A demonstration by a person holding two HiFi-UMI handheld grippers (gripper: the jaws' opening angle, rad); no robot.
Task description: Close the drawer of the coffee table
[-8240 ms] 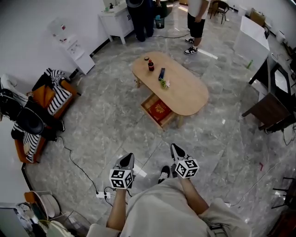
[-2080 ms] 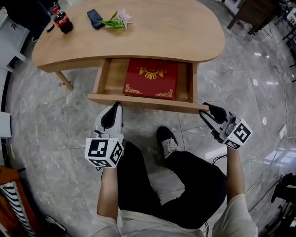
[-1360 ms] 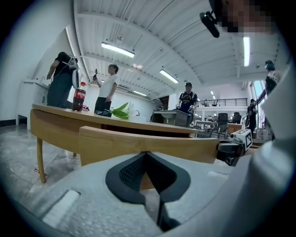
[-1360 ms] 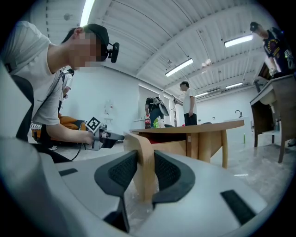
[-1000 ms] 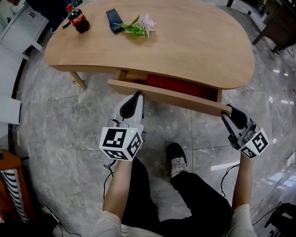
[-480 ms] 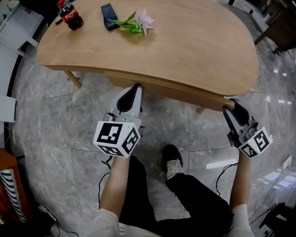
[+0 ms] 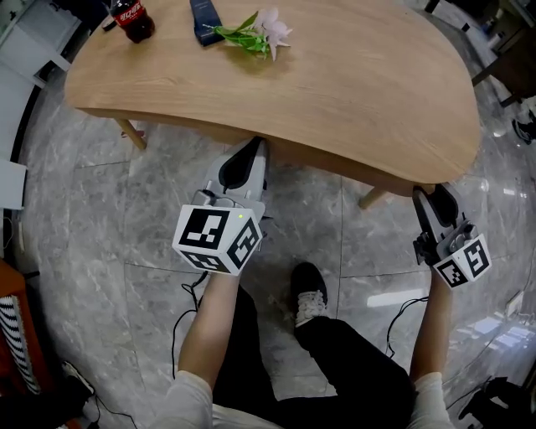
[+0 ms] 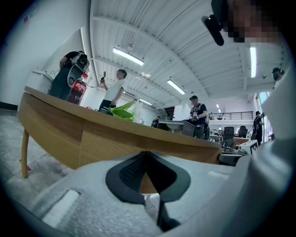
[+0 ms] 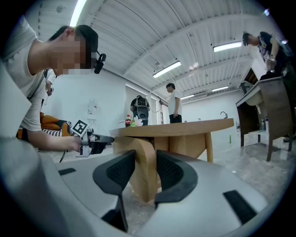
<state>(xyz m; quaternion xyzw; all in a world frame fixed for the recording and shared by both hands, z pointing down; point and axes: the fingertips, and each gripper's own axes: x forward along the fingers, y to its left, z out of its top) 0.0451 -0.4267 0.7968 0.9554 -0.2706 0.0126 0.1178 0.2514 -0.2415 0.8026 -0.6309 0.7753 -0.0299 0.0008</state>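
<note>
The light wooden drawer (image 7: 335, 170) of the oval coffee table sits pushed in beneath the pale wood tabletop (image 7: 352, 92). Only its front strip shows, in shadow under the near edge, and nothing of its inside is visible, so the closing is judged done or all but done. The left gripper (image 7: 255, 151) has its jaws together and holds nothing. It points level with its tip at the drawer front, apparently serving as a blunt pusher. The right gripper (image 7: 437, 197) stands at the front's right end, near a slanted wooden table leg (image 7: 373, 198). Its jaws are opening, a rounded wooden edge stands in the gap, and the pads are clear of it; this is judged to be letting go of that end. A cola bottle (image 7: 134, 18), a dark flat box (image 7: 203, 18) and a green-leaved flower sprig (image 7: 255, 29) lie on the tabletop, well apart from the drawer. The person's black shoe (image 7: 310, 289) on the grey marble floor (image 7: 100, 218) is well back from the front. No obstruction is seen.
</note>
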